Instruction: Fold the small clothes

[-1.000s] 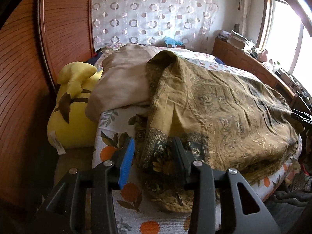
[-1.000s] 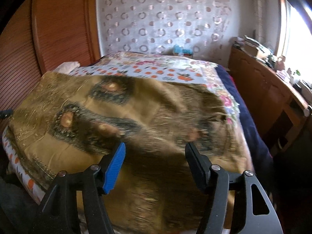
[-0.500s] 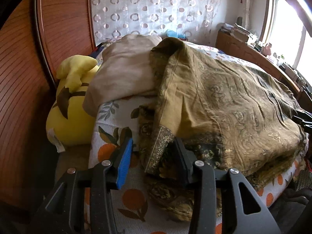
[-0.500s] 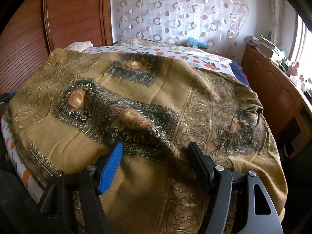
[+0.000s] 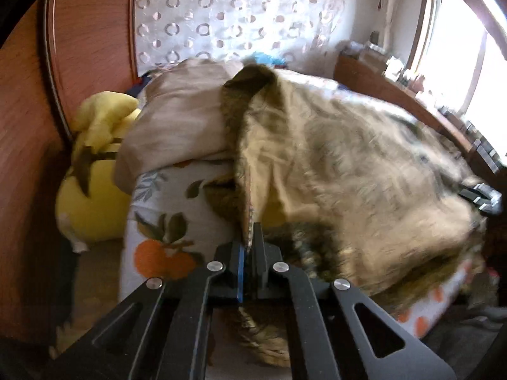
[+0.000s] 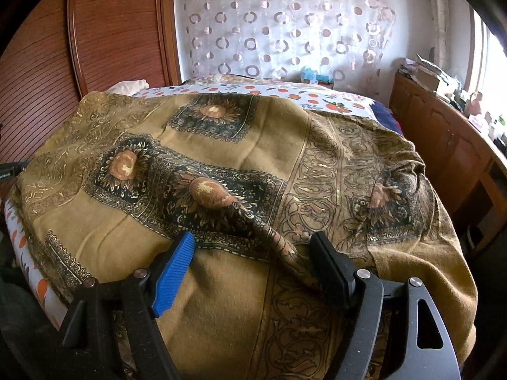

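An ochre cloth (image 5: 348, 158) with dark sunflower squares lies spread over the bed. In the left wrist view my left gripper (image 5: 250, 243) is shut on the cloth's patterned hem at the near corner, and the fabric rises from the jaws in a taut fold. In the right wrist view the same cloth (image 6: 253, 133) covers most of the bed. My right gripper (image 6: 252, 240) hovers low over it with its jaws opening. A raised ridge of fabric runs between them towards the black finger, and the pads are not pressing on it.
A yellow plush toy (image 5: 92, 190) sits between the bed and the wooden wardrobe (image 5: 31, 126) on the left. A beige cloth (image 5: 177, 126) lies behind the ochre one on the orange-print sheet (image 5: 158, 221). A cluttered wooden dresser (image 6: 443, 145) runs along the right.
My left gripper has closed on the cloth's hem and the fabric there is now pulled up. My right gripper has sunk closer to the cloth and its jaws stand wider.
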